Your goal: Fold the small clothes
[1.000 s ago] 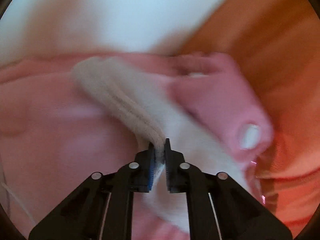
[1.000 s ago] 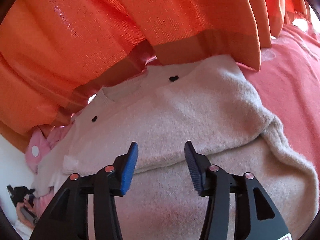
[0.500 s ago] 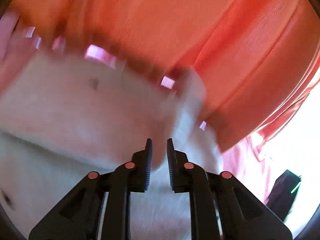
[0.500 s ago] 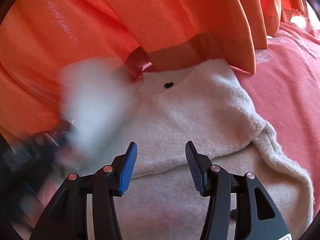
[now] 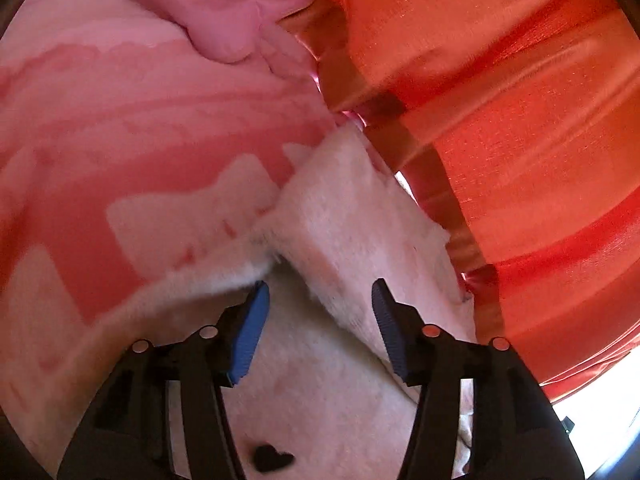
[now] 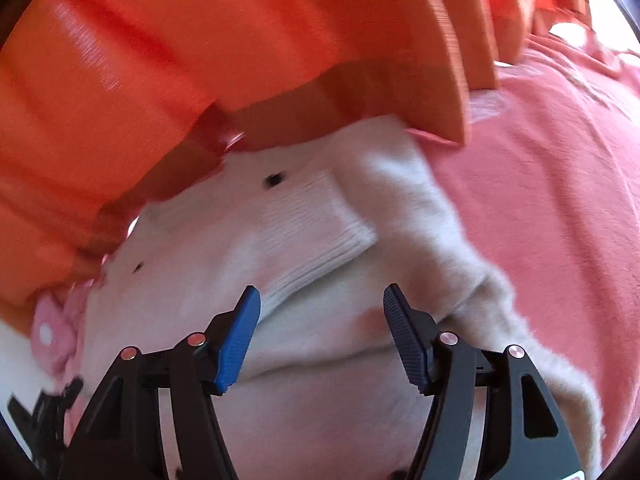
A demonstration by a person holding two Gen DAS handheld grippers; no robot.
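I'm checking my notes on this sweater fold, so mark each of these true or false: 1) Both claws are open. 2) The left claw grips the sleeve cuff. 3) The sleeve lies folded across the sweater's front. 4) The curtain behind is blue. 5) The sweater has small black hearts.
1) True: the left claw and right claw both stand open.
2) False: nothing is between its jaws, which have just been opening; the sleeve lies free.
3) True: it rests across the cream sweater.
4) False: the curtain is orange.
5) True: one black heart shows near the left claw.
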